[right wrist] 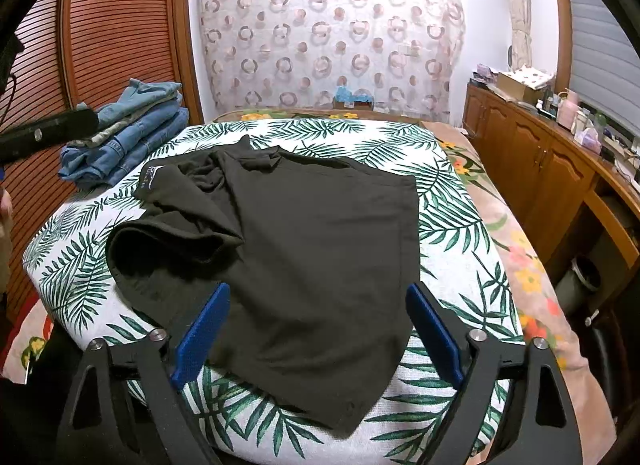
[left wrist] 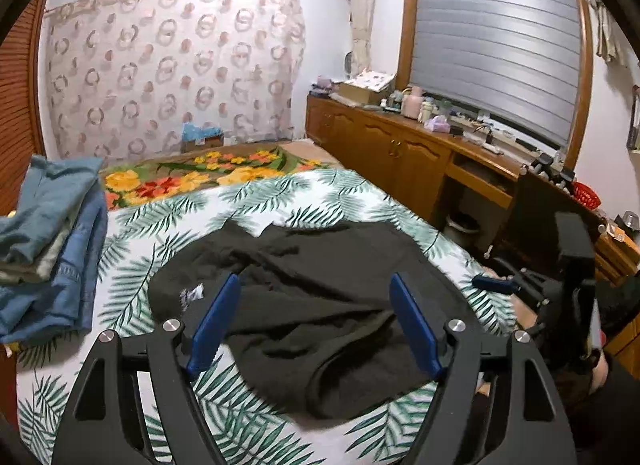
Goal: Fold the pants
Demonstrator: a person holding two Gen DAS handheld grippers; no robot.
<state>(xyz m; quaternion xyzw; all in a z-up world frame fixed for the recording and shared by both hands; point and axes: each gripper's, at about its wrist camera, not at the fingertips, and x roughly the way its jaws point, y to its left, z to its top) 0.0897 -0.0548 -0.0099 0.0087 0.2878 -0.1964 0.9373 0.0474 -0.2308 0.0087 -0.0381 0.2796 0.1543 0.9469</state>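
Dark, nearly black pants [left wrist: 320, 233] [right wrist: 304, 249] lie rumpled and partly folded on the leaf-print cover [left wrist: 132, 281] [right wrist: 452, 201] of a bed. A white label shows at their far left corner [right wrist: 154, 175]. My left gripper [left wrist: 315, 279] hovers over the near part of the pants, open, its blue pads [left wrist: 216, 321] wide apart and not pressing the cloth. My right gripper [right wrist: 318, 289] is open too, held above the pants' near end with nothing gripped. In the left wrist view the right gripper's blue finger [left wrist: 496, 285] shows at the right edge.
A stack of folded blue jeans [left wrist: 52, 233] [right wrist: 132, 133] sits at the bed's far left corner. Wooden cabinets [left wrist: 384, 145] [right wrist: 532, 169] with clutter on top run along the right. A bin [left wrist: 462, 225] stands below them. A slatted wooden door [right wrist: 120, 25] is on the left.
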